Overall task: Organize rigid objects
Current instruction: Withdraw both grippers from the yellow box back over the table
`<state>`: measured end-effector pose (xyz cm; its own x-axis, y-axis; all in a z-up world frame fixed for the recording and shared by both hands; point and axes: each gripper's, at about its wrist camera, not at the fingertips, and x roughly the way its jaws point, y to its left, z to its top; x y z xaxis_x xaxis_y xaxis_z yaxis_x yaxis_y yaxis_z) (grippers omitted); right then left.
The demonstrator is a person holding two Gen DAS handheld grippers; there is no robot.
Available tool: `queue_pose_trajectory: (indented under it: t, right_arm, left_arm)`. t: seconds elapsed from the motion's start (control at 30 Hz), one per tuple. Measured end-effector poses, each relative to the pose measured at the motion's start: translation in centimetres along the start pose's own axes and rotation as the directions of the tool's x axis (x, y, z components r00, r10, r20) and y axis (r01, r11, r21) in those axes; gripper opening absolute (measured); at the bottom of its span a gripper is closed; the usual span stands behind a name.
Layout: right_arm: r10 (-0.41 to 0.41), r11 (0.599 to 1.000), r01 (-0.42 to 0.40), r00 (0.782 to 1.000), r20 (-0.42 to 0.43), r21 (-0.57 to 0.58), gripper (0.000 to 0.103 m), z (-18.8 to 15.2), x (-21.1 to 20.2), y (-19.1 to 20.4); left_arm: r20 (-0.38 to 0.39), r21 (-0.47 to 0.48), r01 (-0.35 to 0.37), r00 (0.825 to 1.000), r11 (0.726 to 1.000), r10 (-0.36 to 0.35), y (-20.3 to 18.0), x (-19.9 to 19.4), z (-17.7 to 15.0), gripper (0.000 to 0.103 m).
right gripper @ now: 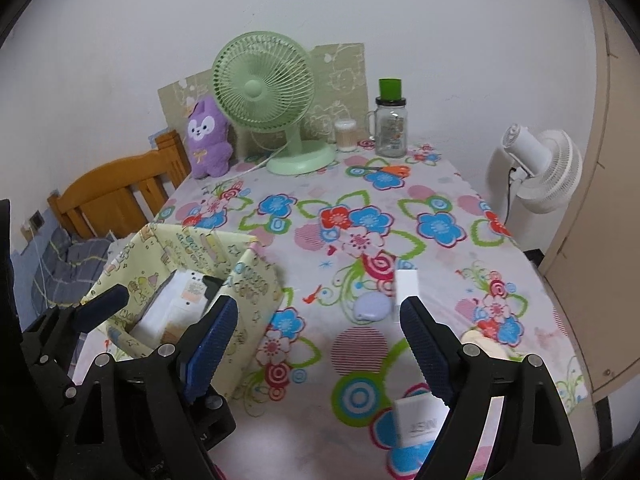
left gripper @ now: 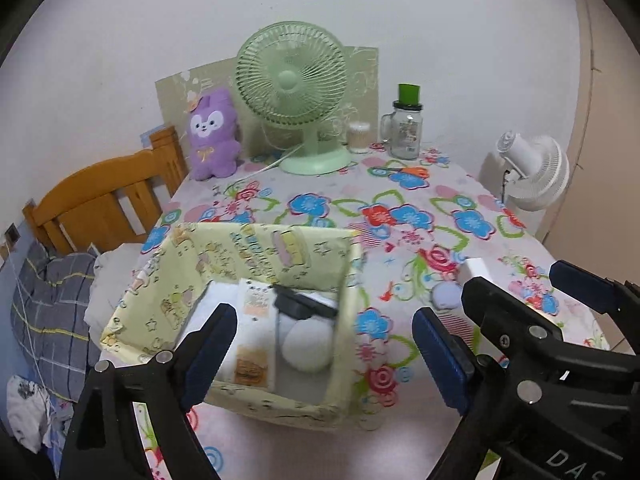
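Note:
A yellow cartoon-print box [left gripper: 256, 258] stands on the flowered tablecloth [left gripper: 400, 216]. It holds white packets [left gripper: 256, 332], a black object [left gripper: 300, 304] and a white round thing [left gripper: 306, 346]. My left gripper [left gripper: 324, 314] hangs open over the box with nothing between its fingers. My right gripper [right gripper: 318, 304] is open too, above bare cloth to the right of the box [right gripper: 256, 280]. Loose ahead of it lie a small white block [right gripper: 407, 282], a pale blue disc [right gripper: 372, 307], a white lettered box [right gripper: 420, 420] and a cream object [right gripper: 480, 342].
At the back of the table stand a green fan [right gripper: 262, 88], a purple plush [right gripper: 208, 140], a glass jar with a green lid [right gripper: 390, 124], a swab tub [right gripper: 345, 136] and orange scissors [right gripper: 396, 170]. A white fan [right gripper: 548, 168] is at the right, a wooden headboard [right gripper: 120, 188] at the left.

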<state>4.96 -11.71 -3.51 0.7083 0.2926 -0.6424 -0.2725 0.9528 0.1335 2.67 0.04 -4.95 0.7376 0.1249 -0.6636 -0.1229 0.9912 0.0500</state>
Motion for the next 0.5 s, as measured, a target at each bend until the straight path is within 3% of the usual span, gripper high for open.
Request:
queue_pose_trajectory:
  t: [0.5]
  right_arm:
    - [-0.048, 0.999, 0.047, 0.999, 0.018, 0.016, 0.087, -0.6, -1.9, -4.3]
  left_arm:
    - [-0.014, 0.003, 0.093, 0.996, 0.996, -0.093, -4.3, -0.3, -0.5, 0.091]
